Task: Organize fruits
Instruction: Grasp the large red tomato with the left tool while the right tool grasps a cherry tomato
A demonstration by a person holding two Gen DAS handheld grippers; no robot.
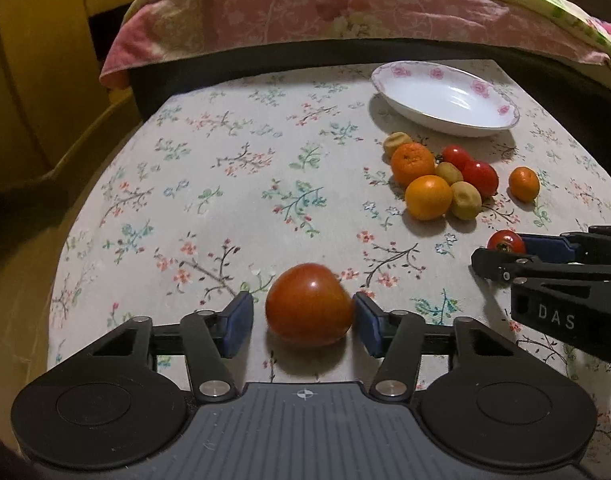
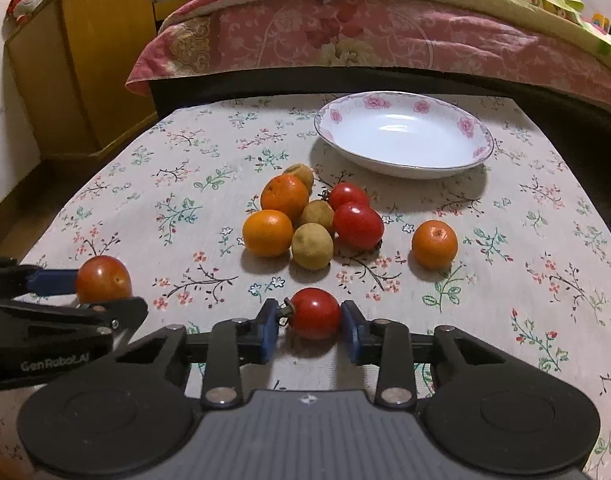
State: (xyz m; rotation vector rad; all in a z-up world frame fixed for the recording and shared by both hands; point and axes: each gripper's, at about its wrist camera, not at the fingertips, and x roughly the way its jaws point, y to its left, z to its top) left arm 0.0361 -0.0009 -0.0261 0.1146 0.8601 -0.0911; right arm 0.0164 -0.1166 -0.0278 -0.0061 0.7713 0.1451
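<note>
Fruits (image 2: 285, 196) spread across a surface (image 2: 145, 200) draped in a flowered cloth, bed (image 2: 345, 32) behind. Far left: left gripper (image 1: 303, 316), fingers (image 1: 239, 322) parted around a large orange-red tomato (image 1: 309, 304) resting on the cloth, one pad touching it, the other just clear, not clamped. Next: right gripper (image 2: 309, 326), fingers (image 2: 351, 330) clenched on a small red tomato (image 2: 315, 312), its stem against one pad. Beyond, mid-surface: huddle of two oranges (image 2: 267, 233), three yellowish fruits (image 2: 311, 246) and two red tomatoes (image 2: 357, 224), touching. Further right, lone orange (image 2: 434, 244), apart from the huddle. Back right: white dish (image 2: 405, 168), pink roses on its rim.
</note>
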